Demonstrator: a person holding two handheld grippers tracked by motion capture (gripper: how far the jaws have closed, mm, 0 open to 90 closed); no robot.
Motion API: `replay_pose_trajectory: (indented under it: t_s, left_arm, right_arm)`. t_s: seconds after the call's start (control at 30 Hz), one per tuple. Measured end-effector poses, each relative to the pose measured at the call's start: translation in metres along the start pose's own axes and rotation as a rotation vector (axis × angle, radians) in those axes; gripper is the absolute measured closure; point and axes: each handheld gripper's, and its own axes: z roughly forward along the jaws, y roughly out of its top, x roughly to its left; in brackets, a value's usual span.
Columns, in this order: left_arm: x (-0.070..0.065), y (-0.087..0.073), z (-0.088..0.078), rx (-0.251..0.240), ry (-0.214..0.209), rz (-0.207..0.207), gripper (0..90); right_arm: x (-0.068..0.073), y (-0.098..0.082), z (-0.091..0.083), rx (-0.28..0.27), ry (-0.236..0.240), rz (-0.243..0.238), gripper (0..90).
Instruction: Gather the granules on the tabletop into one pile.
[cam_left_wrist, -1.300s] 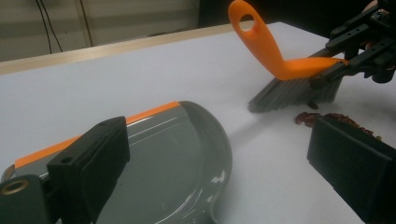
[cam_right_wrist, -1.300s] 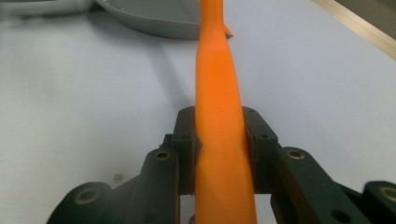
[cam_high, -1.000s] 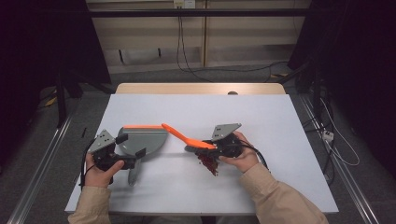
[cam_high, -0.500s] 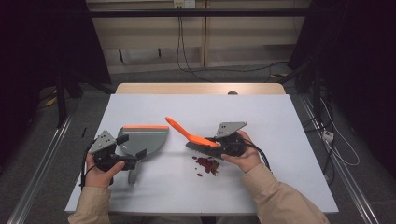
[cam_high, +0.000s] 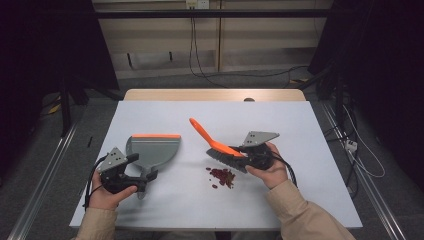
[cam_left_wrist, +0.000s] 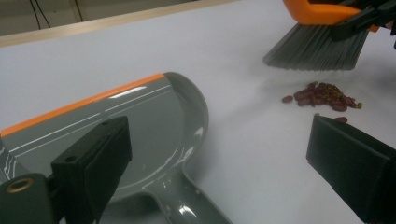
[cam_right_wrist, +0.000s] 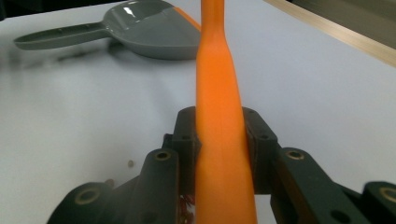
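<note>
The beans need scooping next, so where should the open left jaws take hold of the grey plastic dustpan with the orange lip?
By its flat handle, I judge. It juts from the grey plastic dustpan toward the left gripper, lying flat on the white table, so come from the person's side, jaws straddling its narrow width.

Lying under everything, a white table (cam_high: 320, 130) with a wooden edge (cam_high: 215, 94) at its far side. Hanging behind, black cables (cam_high: 192, 45) from a wall socket (cam_high: 197, 4). Running alongside, metal rails (cam_high: 42, 185) on grey floor.
</note>
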Motion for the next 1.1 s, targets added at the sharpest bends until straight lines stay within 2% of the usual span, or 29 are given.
replay_pose_trajectory:
  t_s: [0.27, 0.3, 0.4, 0.43, 0.9, 1.1]
  left_arm:
    - [-0.005, -0.009, -0.001, 0.031, 0.009, 0.002, 7.1]
    - [-0.006, -0.010, -0.001, 0.036, 0.006, -0.008, 7.5]
    - [-0.006, -0.012, 0.000, 0.053, 0.017, 0.009, 8.2]
    - [-0.007, -0.013, 0.000, 0.053, 0.015, -0.001, 8.3]
    - [-0.002, -0.025, 0.002, 0.129, 0.131, 0.018, 13.2]
    - [0.002, -0.028, 0.003, 0.142, 0.166, -0.015, 14.2]
  right_arm:
    - [-0.002, -0.009, -0.011, 0.011, -0.025, 0.033, 71.2]
    - [-0.002, -0.010, -0.012, 0.009, -0.030, 0.031, 71.2]
    - [-0.004, -0.012, -0.014, 0.010, -0.036, 0.041, 71.2]
    - [-0.004, -0.012, -0.014, 0.009, -0.033, 0.045, 71.2]
    - [-0.004, -0.013, -0.017, -0.005, -0.042, 0.064, 71.2]
    - [-0.004, -0.013, -0.017, -0.009, -0.043, 0.066, 71.2]
